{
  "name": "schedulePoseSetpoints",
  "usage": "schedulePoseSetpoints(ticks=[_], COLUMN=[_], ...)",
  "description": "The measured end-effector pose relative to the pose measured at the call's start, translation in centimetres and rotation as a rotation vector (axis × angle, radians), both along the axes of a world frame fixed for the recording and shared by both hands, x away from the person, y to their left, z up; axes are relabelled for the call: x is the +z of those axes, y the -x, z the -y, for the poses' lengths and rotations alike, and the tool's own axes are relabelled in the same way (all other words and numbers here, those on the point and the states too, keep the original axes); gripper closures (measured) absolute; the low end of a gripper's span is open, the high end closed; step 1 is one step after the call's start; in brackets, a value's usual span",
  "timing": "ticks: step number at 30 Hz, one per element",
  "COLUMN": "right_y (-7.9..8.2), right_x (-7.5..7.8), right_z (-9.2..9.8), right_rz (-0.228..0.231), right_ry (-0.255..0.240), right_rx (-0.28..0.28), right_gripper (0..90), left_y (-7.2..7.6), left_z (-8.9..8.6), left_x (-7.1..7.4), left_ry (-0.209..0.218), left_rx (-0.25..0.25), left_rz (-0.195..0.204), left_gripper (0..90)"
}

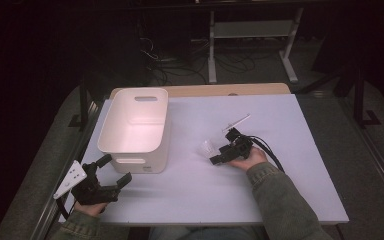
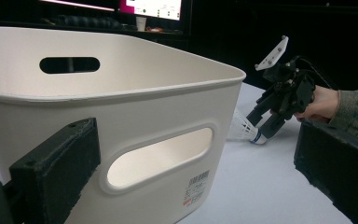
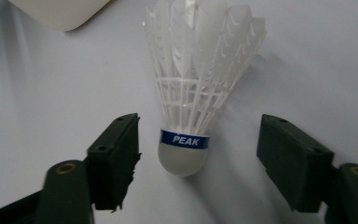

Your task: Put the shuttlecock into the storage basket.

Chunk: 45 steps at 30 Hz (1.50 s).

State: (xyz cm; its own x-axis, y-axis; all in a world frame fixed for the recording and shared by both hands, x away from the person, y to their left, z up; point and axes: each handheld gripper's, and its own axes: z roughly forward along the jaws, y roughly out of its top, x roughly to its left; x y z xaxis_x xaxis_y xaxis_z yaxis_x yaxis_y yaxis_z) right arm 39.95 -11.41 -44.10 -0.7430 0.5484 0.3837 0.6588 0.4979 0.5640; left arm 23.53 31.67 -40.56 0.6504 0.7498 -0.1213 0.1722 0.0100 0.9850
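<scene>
The right gripper [image 3: 198, 161] has its fingers apart around a shuttlecock [image 3: 193, 93], not touching. The left gripper [image 1: 114, 172] looks released near the bin [image 1: 130, 145].

The shuttlecock [image 3: 193, 79] is white, its feathers translucent, with a blue band lettered "PEAK" in white above the pale cork. The bin [image 1: 136, 127] is cream-white with a small barcode label, and the bench [image 1: 280, 165] is pale lavender-white. Both hand-held grippers, right [image 3: 198, 158] and left [image 1: 114, 172], are black.
</scene>
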Motion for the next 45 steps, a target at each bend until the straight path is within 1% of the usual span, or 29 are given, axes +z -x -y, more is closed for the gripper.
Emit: schedulePoseSetpoints(ticks=[2, 4, 5, 6, 7, 9, 11, 12, 14, 16, 19, 22, 24, 25, 26, 27, 28, 32, 34, 39, 43, 44, 45], right_y=[0.0, 0.2, 0.2, 0.2, 0.2, 0.2, 0.1, 0.2, 0.1, 0.2, 0.3, 0.3, 0.3, 0.3, 0.2, 0.2, 0.2, 0.2, 0.3, 0.3, 0.3, 0.3, 0.3], right_x=[-0.1, 0.0, 0.0, 0.0, -0.1, -0.1, -0.1, 0.0, 0.0, 0.0, 0.0, 0.0, 0.0, 0.0, -0.1, -0.1, -0.1, 0.1, 0.2, 0.6, 1.2, 1.3, 1.4], right_z=[0.0, -0.2, -0.2, -0.4, -0.4, -0.4, -0.3, -0.4, -0.3, -0.3, -0.5, -0.6, -0.5, -0.5, -0.4, -0.4, -0.4, -0.2, -0.2, -0.1, 0.3, 0.4, 0.5], right_rz=[0.010, 0.006, 0.006, 0.007, 0.014, 0.019, 0.012, -0.001, 0.010, -0.004, -0.015, -0.010, -0.028, -0.034, -0.024, -0.024, -0.032, -0.035, -0.029, -0.018, -0.007, 0.002, 0.011], right_ry=[0.012, 0.010, 0.010, 0.015, 0.017, 0.024, 0.026, 0.021, 0.033, 0.029, 0.026, 0.033, 0.022, 0.020, 0.022, 0.022, 0.022, 0.013, 0.000, 0.002, -0.019, -0.030, -0.019], right_rx=[0.005, 0.011, 0.011, 0.011, 0.017, 0.010, 0.005, 0.005, 0.004, 0.010, 0.015, 0.013, 0.006, 0.004, 0.005, 0.005, 0.002, -0.008, -0.010, -0.013, -0.030, -0.023, -0.028], right_gripper=[34.1, 38.7, 38.7, 42.8, 44.5, 48.0, 50.5, 51.3, 53.1, 55.8, 62.4, 63.2, 63.4, 63.5, 63.5, 63.5, 63.5, 63.5, 63.5, 63.5, 63.5, 63.6, 63.6], left_y=[0.0, 0.0, 0.0, 0.0, 0.0, 0.0, 0.0, 0.0, 0.0, 0.0, 0.0, 0.0, 0.0, 0.0, 0.0, 0.0, 0.0, 0.0, 0.0, 0.0, 0.0, 0.0, 0.0], left_z=[0.0, 0.0, 0.0, 0.0, 0.0, 0.0, 0.0, 0.0, 0.0, 0.0, 0.0, 0.0, 0.0, 0.0, 0.0, 0.0, 0.0, 0.0, 0.0, 0.0, 0.0, 0.0, 0.0], left_x=[0.0, 0.0, 0.0, 0.0, 0.0, 0.0, 0.0, 0.0, 0.0, 0.0, 0.0, 0.0, 0.0, 0.0, 0.0, 0.0, 0.0, 0.0, 0.0, 0.0, 0.0, 0.0, 0.0], left_ry=[0.000, 0.001, 0.001, 0.001, -0.001, 0.002, 0.000, 0.001, -0.001, 0.001, 0.003, 0.007, 0.002, 0.006, 0.006, 0.006, 0.002, 0.007, 0.002, 0.000, -0.002, -0.002, -0.001], left_rx=[0.000, 0.000, 0.000, 0.000, 0.000, 0.000, -0.001, -0.001, -0.002, -0.003, -0.007, -0.005, -0.006, -0.006, -0.005, -0.005, -0.006, -0.006, -0.005, -0.004, -0.004, -0.004, -0.003], left_rz=[0.000, 0.000, 0.000, 0.000, -0.001, 0.000, 0.000, 0.000, -0.002, -0.005, -0.002, -0.004, -0.007, -0.006, -0.006, -0.006, -0.006, -0.003, -0.005, -0.004, -0.008, -0.007, -0.006], left_gripper=[0.0, 0.0, 0.0, 0.0, 0.0, 0.0, 0.0, 0.0, 0.0, 0.0, 0.0, 0.0, 0.0, 0.0, 0.0, 0.0, 0.0, 0.0, 0.0, 0.0, 0.0, 0.0, 0.0])
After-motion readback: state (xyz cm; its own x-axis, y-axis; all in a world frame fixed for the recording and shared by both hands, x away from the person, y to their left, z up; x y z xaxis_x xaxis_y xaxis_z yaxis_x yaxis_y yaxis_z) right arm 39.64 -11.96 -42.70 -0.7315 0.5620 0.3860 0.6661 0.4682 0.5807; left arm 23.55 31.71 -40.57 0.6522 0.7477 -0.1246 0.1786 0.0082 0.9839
